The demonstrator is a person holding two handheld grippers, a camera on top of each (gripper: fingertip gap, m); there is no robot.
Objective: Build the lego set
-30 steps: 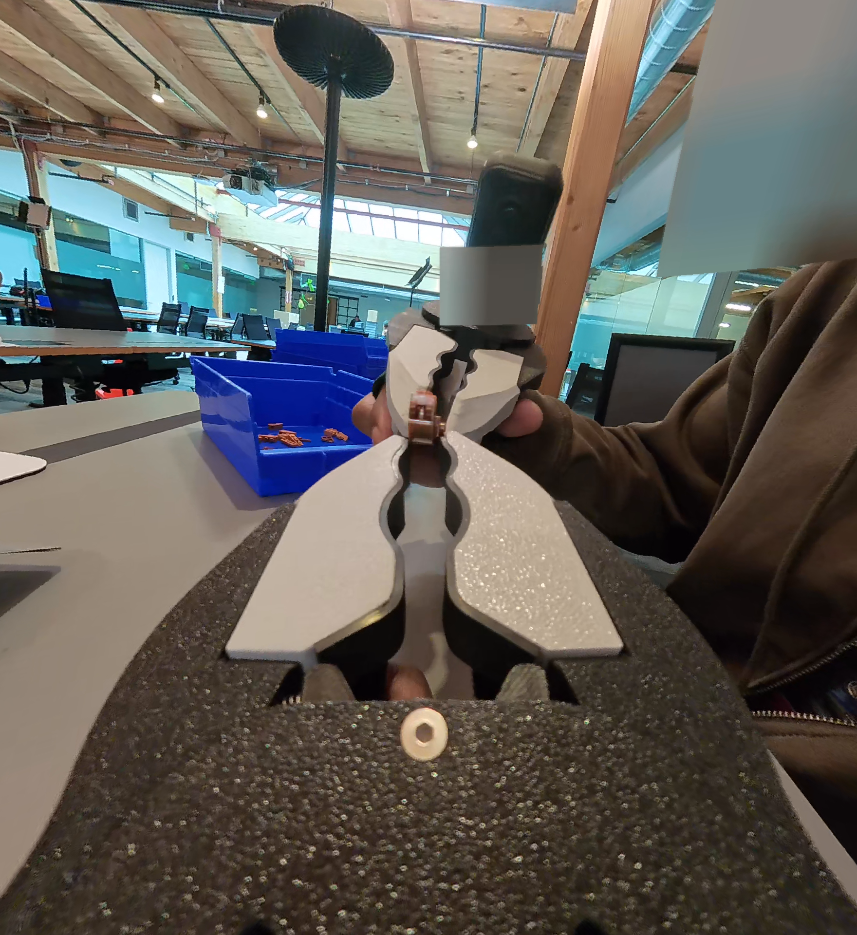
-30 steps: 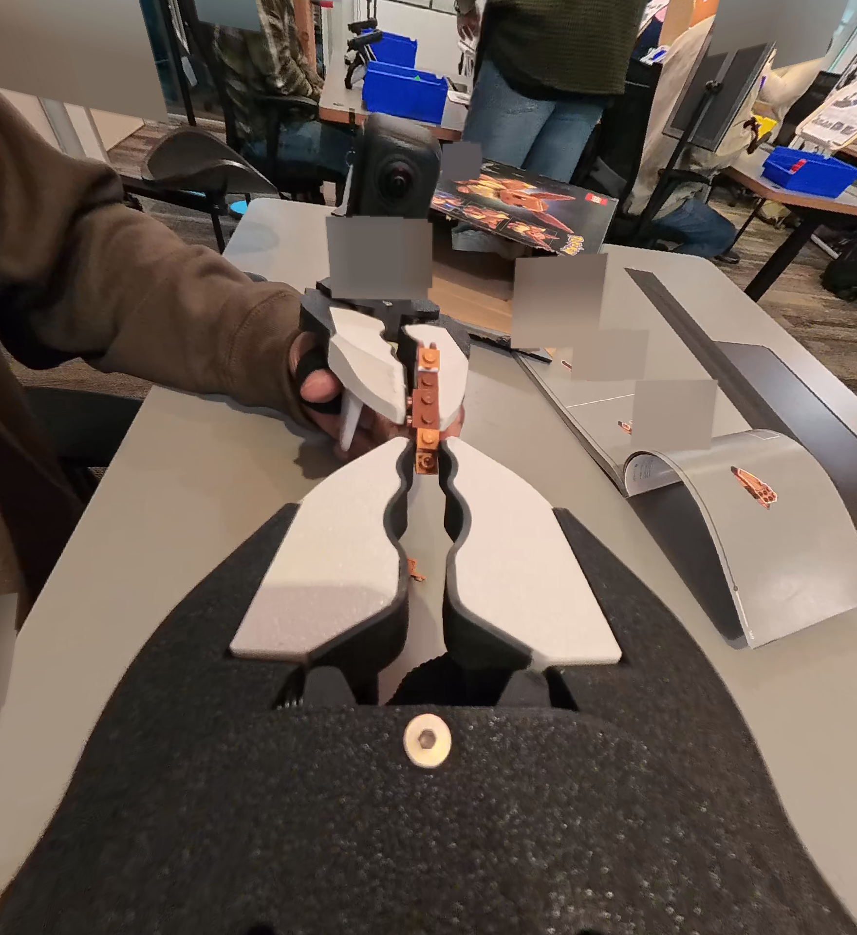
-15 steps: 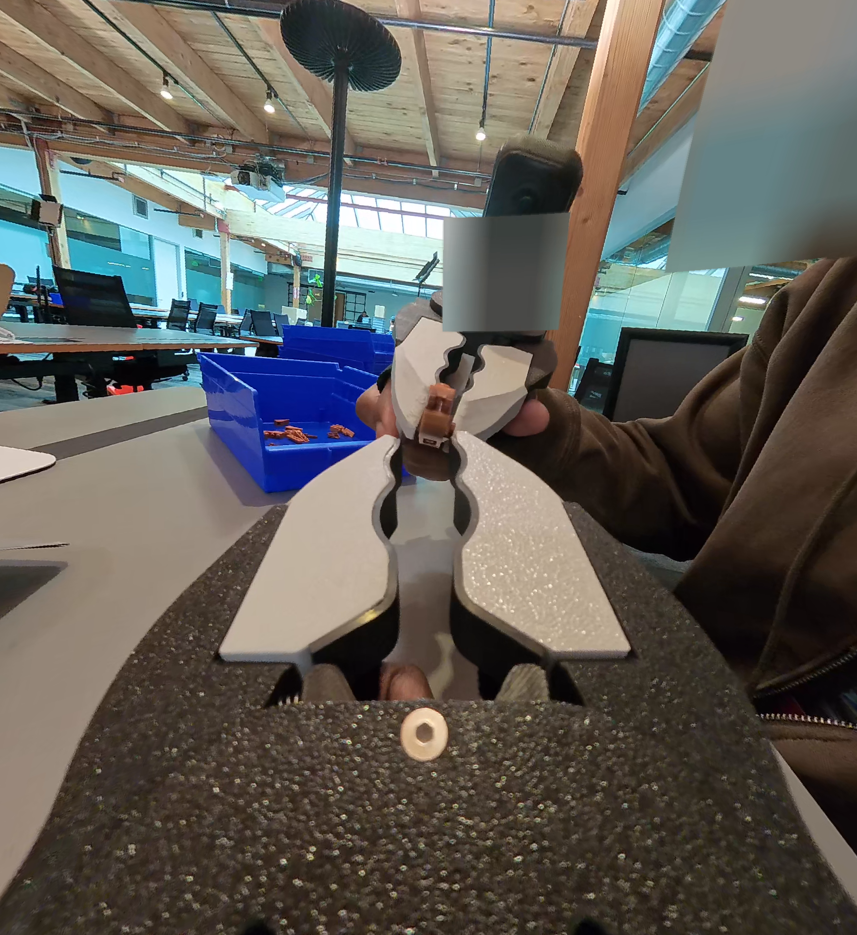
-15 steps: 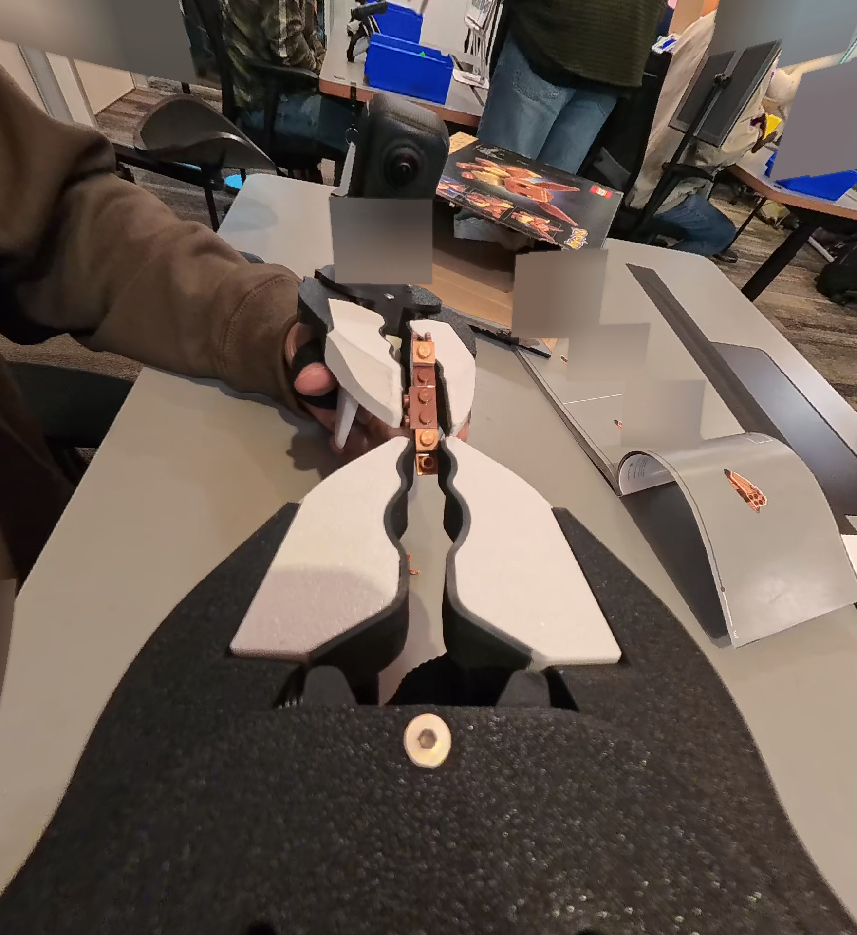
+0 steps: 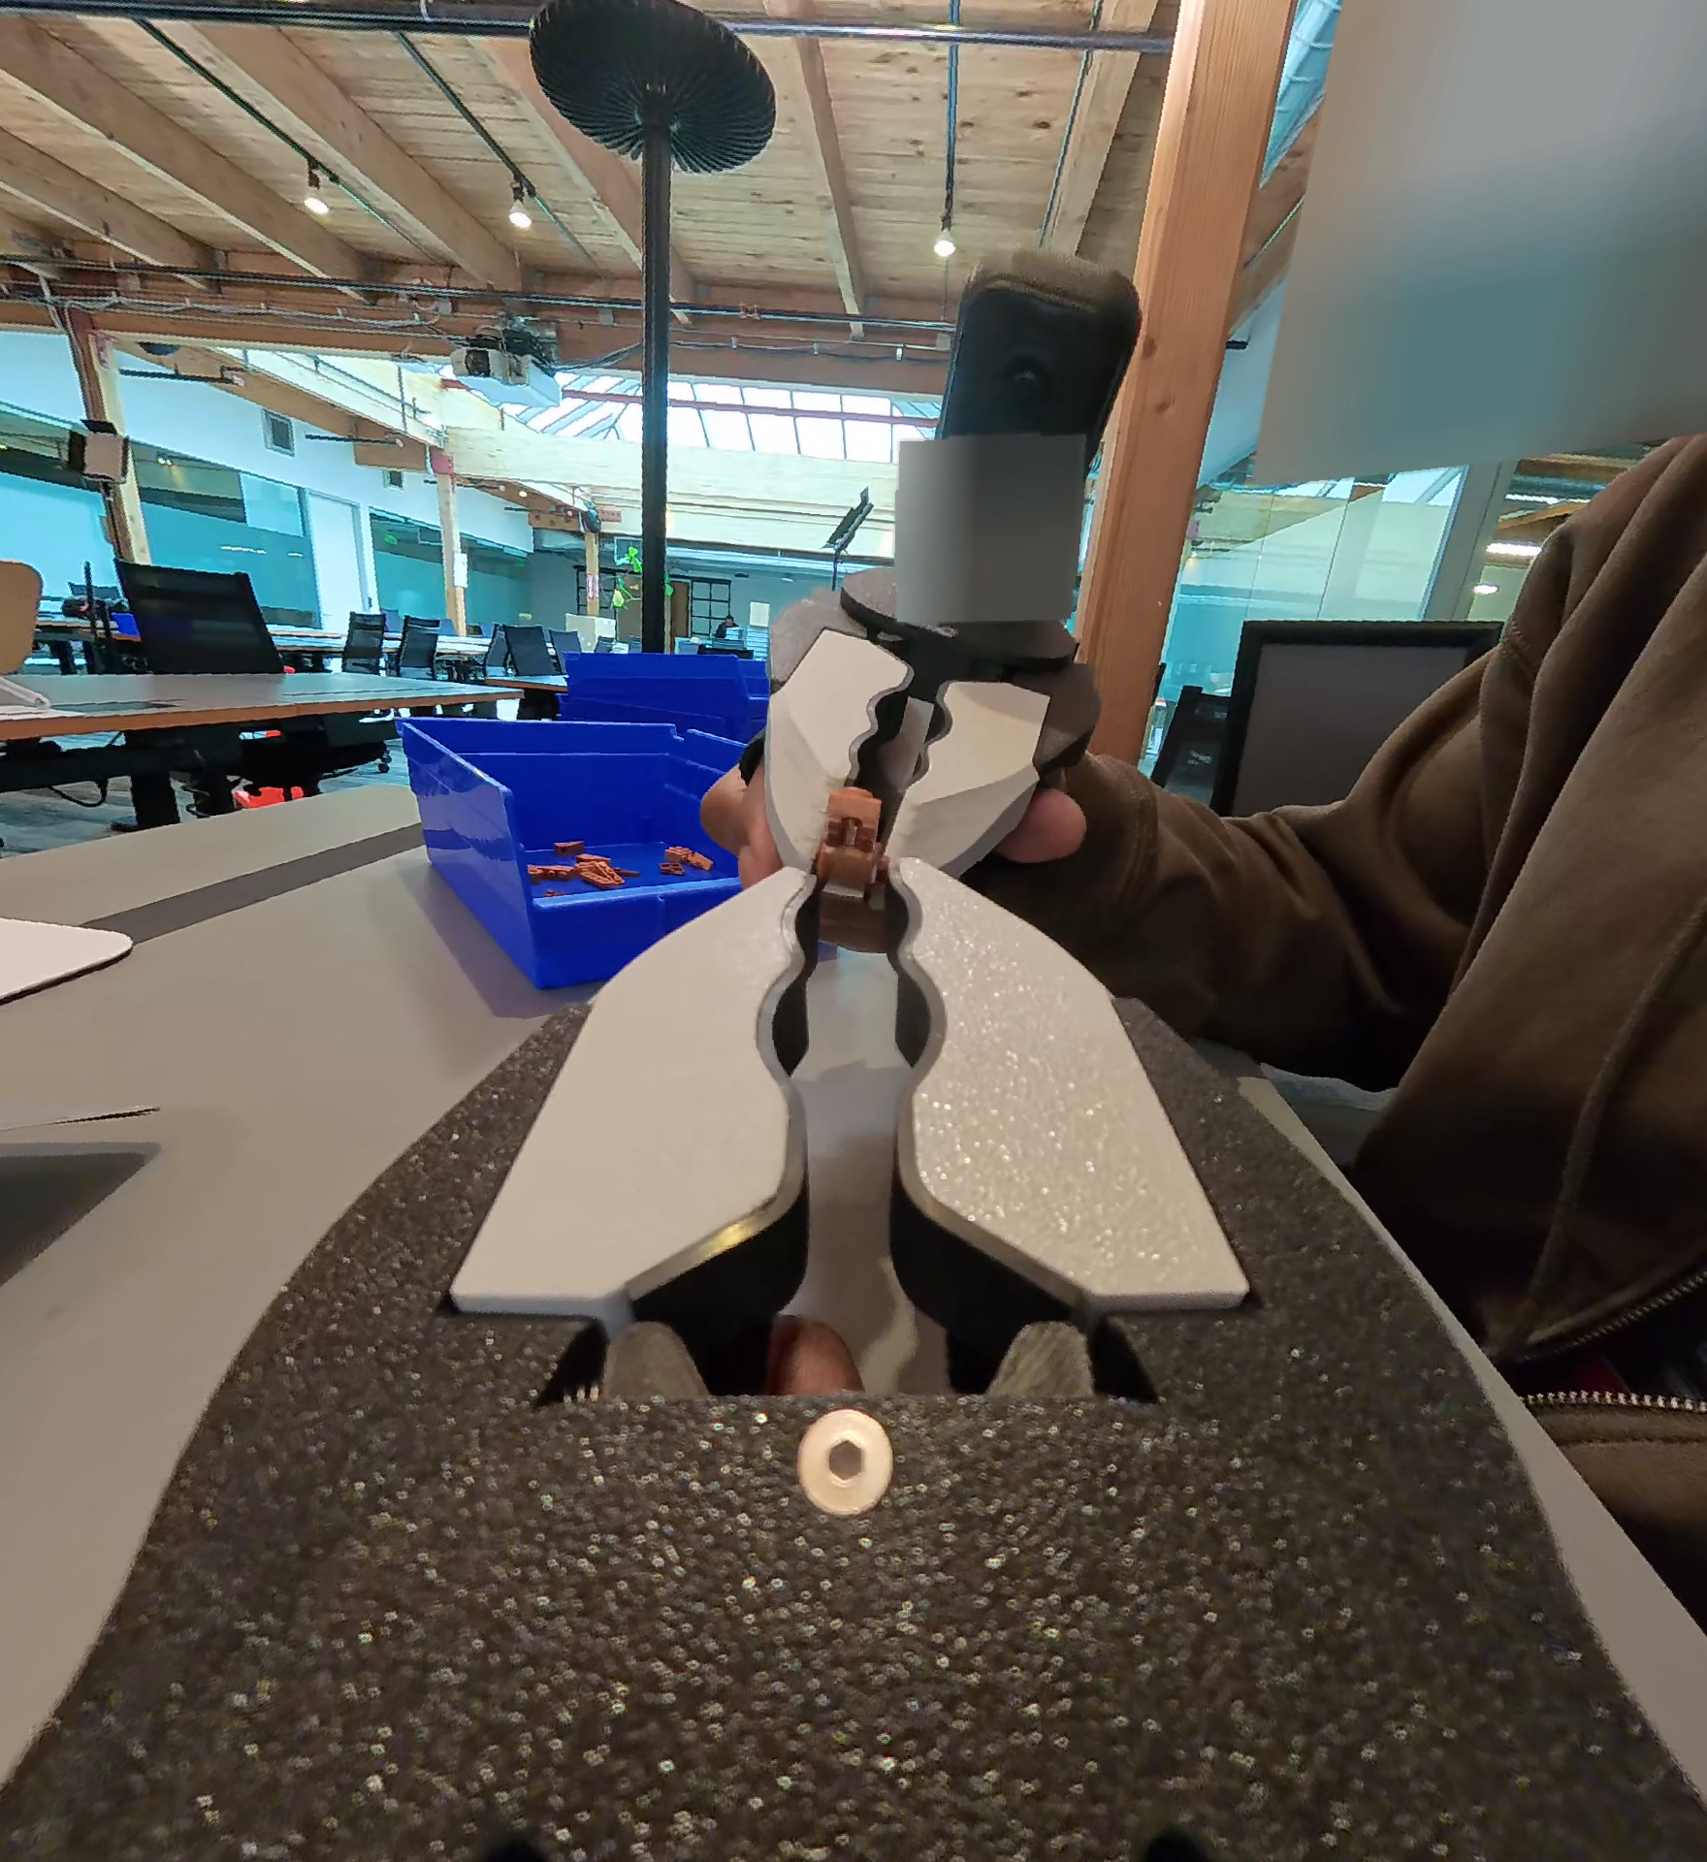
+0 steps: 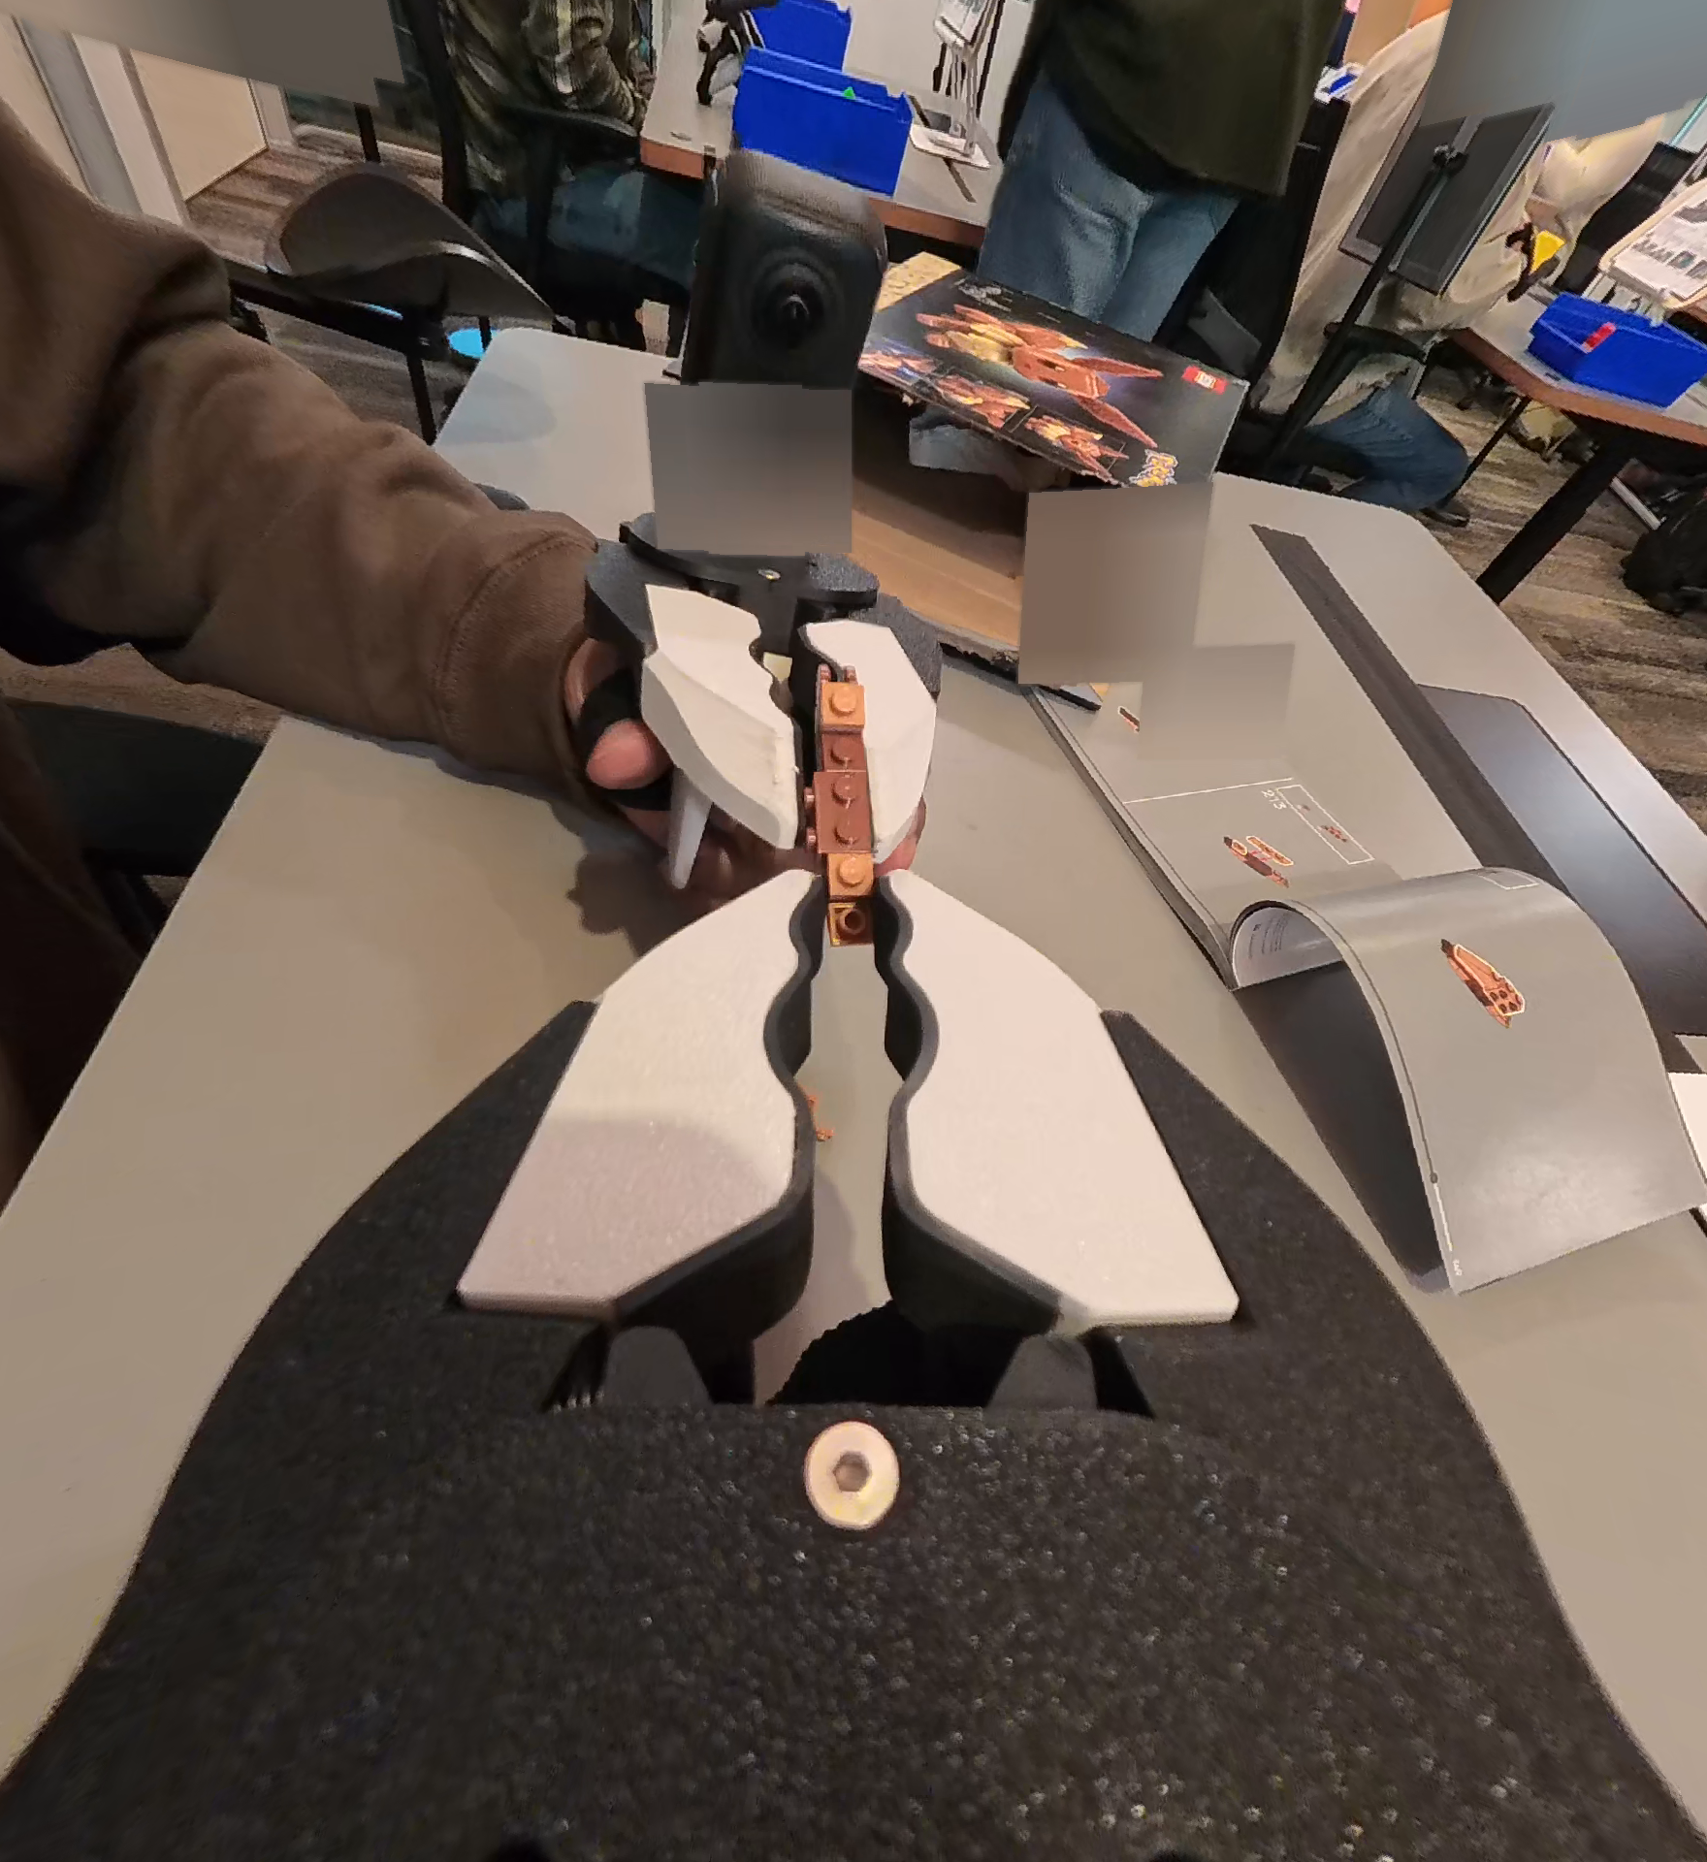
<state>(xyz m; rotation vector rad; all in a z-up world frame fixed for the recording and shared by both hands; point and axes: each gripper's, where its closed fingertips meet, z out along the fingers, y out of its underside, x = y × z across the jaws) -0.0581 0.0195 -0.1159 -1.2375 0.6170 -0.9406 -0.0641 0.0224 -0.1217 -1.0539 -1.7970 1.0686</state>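
Near the centre of both frames, the left gripper point(image 5: 844, 887) and the right gripper point(image 6: 841, 900) are clenching opposite ends of the brown brick strip point(image 6: 844, 796) above the table point(image 6: 346, 967). Pressing straight along the strip, without twisting, is probably seating the end brick best.

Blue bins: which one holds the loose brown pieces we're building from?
The blue bin on our own grey table, beside the left gripper. Brown pieces lie on its floor; the others sit on far tables.
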